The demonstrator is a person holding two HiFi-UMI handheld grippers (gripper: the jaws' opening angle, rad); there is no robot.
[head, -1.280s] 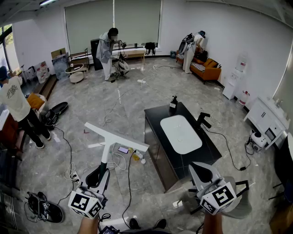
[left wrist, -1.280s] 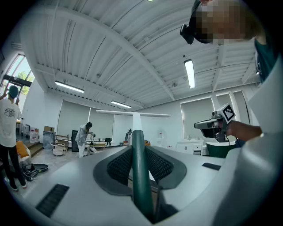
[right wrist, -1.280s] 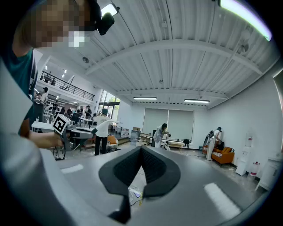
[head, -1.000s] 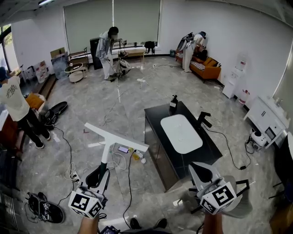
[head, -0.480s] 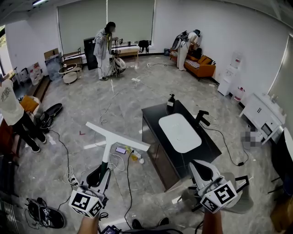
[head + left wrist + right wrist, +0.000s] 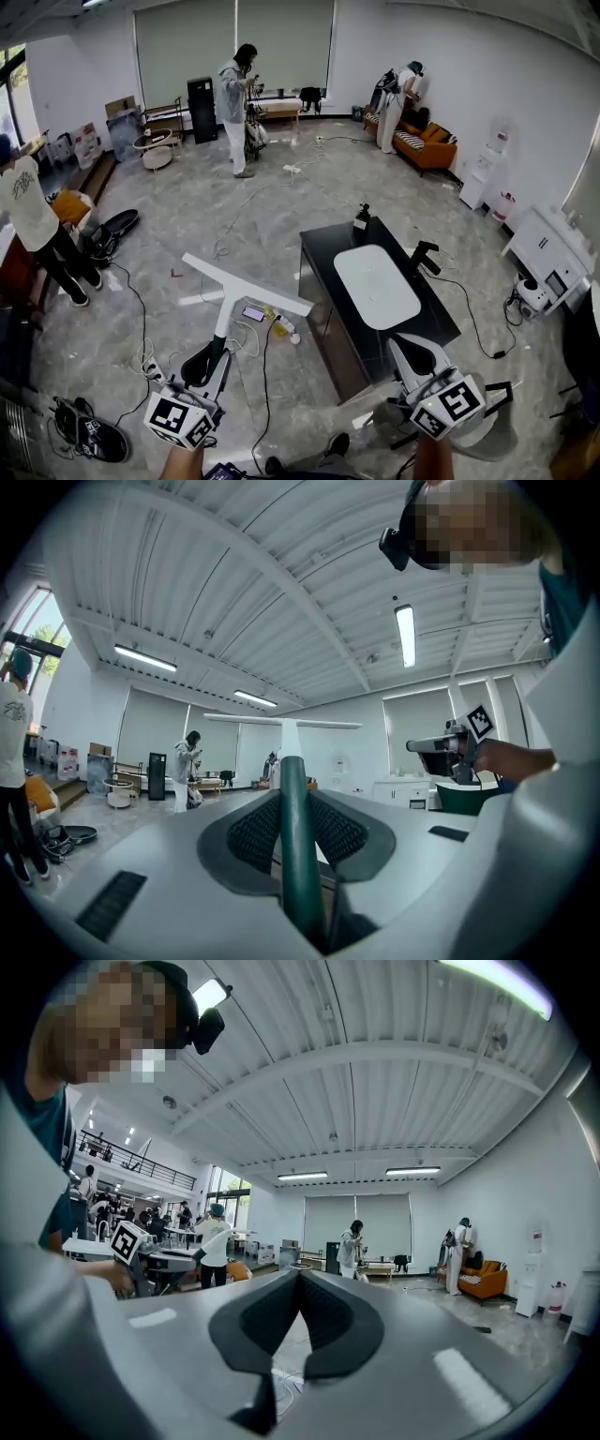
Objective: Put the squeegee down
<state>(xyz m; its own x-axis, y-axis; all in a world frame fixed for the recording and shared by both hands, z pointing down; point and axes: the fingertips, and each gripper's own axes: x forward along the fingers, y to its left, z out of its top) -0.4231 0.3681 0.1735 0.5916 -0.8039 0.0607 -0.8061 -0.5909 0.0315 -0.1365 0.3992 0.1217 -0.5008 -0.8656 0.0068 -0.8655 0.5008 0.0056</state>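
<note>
The squeegee has a long white blade (image 6: 247, 284) on a dark green handle (image 6: 221, 330). My left gripper (image 6: 210, 362) is shut on that handle and holds it level above the floor, blade pointing away from me. In the left gripper view the green handle (image 6: 292, 846) runs between the ribbed pads and the white blade (image 6: 281, 723) crosses beyond them. My right gripper (image 6: 418, 357) is shut with nothing in it, near the front corner of the black counter (image 6: 323, 246). Its pads (image 6: 319, 1321) meet at the tips.
The black counter holds a white sink basin (image 6: 377, 285), a black faucet (image 6: 424, 255) and a soap bottle (image 6: 361, 217). Cables, a phone (image 6: 253, 313) and small bottles lie on the grey floor. Bags (image 6: 89, 433) lie at the left. People stand at the back and left.
The squeegee stays in my left gripper and both grippers keep their poses. The person at the back has walked right. The counter now lies slightly lower and further right in view.
</note>
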